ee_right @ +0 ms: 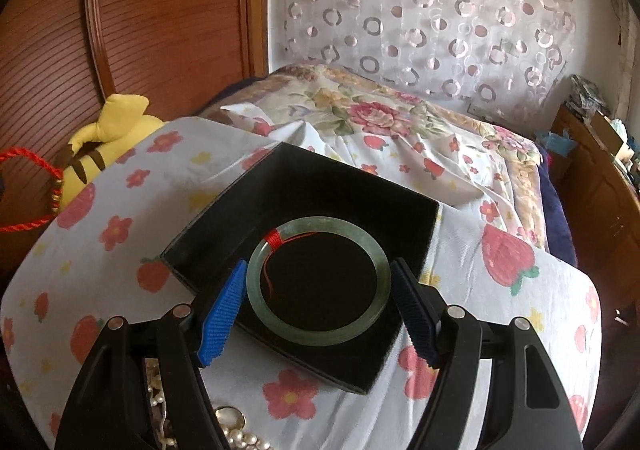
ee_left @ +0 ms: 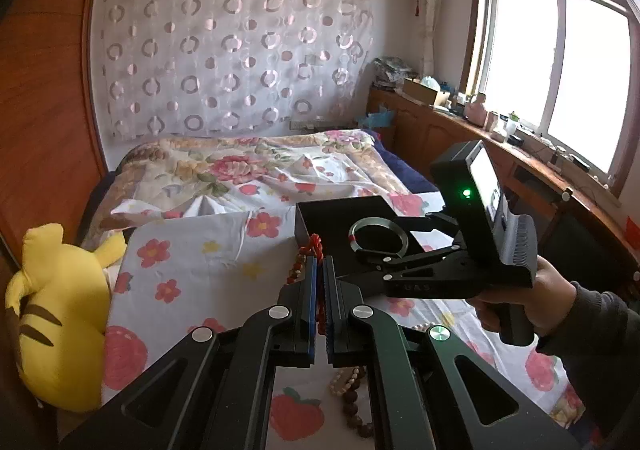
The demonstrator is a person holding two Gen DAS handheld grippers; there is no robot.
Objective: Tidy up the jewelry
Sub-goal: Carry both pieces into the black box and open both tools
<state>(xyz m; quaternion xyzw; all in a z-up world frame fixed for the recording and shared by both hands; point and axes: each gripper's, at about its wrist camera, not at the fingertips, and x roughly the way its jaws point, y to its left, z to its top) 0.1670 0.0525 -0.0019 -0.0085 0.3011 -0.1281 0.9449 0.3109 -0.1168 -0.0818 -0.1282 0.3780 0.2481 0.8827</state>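
A black square tray (ee_right: 224,226) lies on the flowered sheet, also in the left wrist view (ee_left: 320,218). A green jade bangle (ee_right: 320,334) with red thread lies in it, also in the left wrist view (ee_left: 396,230). My right gripper (ee_right: 318,282) is open, its blue pads either side of the bangle, apart from it. My left gripper (ee_left: 320,262) is shut on a red cord bracelet (ee_left: 314,244) with small beads, held above the sheet left of the tray. The cord also shows at the left edge of the right wrist view (ee_right: 36,190).
Wooden bead strands (ee_left: 352,390) lie under the left gripper. Pearls (ee_right: 236,434) lie near the right gripper. A yellow plush toy (ee_left: 60,314) sits at the left. A wooden wardrobe (ee_right: 160,18) stands behind. A floral quilt (ee_left: 240,166) covers the bed beyond.
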